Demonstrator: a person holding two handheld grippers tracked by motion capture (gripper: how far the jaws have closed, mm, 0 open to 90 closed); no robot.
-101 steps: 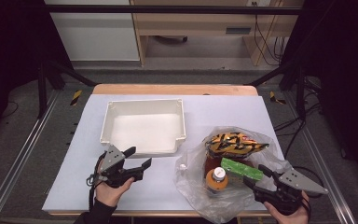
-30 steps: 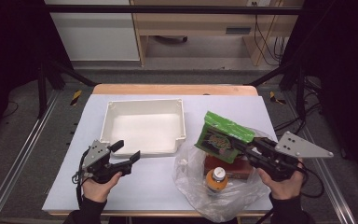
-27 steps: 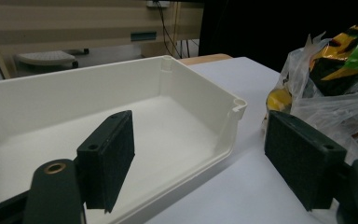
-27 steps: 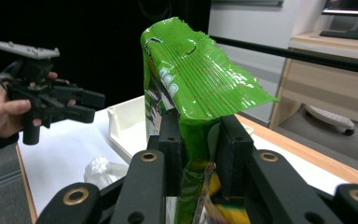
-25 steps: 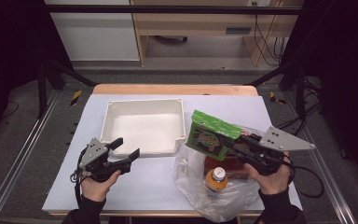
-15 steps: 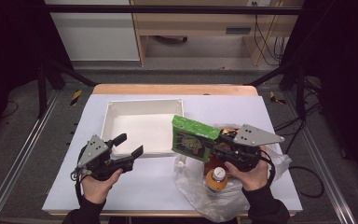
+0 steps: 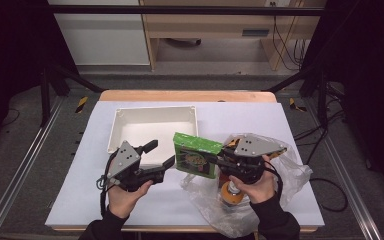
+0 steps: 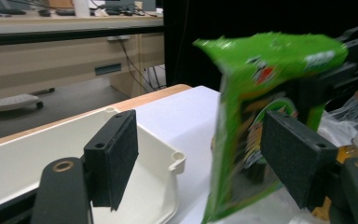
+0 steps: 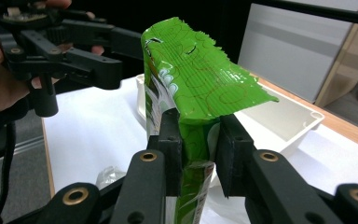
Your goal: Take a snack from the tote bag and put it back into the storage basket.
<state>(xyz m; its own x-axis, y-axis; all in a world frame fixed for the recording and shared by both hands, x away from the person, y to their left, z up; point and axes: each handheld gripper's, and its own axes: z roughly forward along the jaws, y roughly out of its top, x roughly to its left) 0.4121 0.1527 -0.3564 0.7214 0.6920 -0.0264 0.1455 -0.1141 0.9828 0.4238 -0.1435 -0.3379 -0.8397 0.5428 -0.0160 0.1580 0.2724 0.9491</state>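
**Green snack packet in the air, going from right hand toward left**

The right gripper (image 7: 219, 161) is clamping a crinkly green foil snack packet (image 7: 196, 156) by one edge; in the right gripper view both pads are pressing flat against the film below the crimped seal (image 9: 200, 70). The packet is hanging clear of the white tabletop (image 7: 230, 117), between the clear plastic bag (image 7: 285, 172) and the shallow white plastic tray (image 7: 152, 125), just off the tray's near right corner.

Handling, as a judgement: light, soft and air-filled, with contents that are probably brittle. The glossy film is looking slippery, so the stiff crimped seam or a flat side margin is the place to take it, not the puffed middle.

The left gripper (image 7: 161, 154) is standing with its jaws apart and nothing between the pads; they have just been closing a little. It is pointing level at the packet's free side, and the packet is blurred in the left gripper view, so contact cannot be ruled out. Both forearms are coming in low from the near edge, with the grippers facing each other. An orange-filled bottle with a white cap (image 7: 231, 192) is sitting in the bag under the right hand (image 7: 252, 180).
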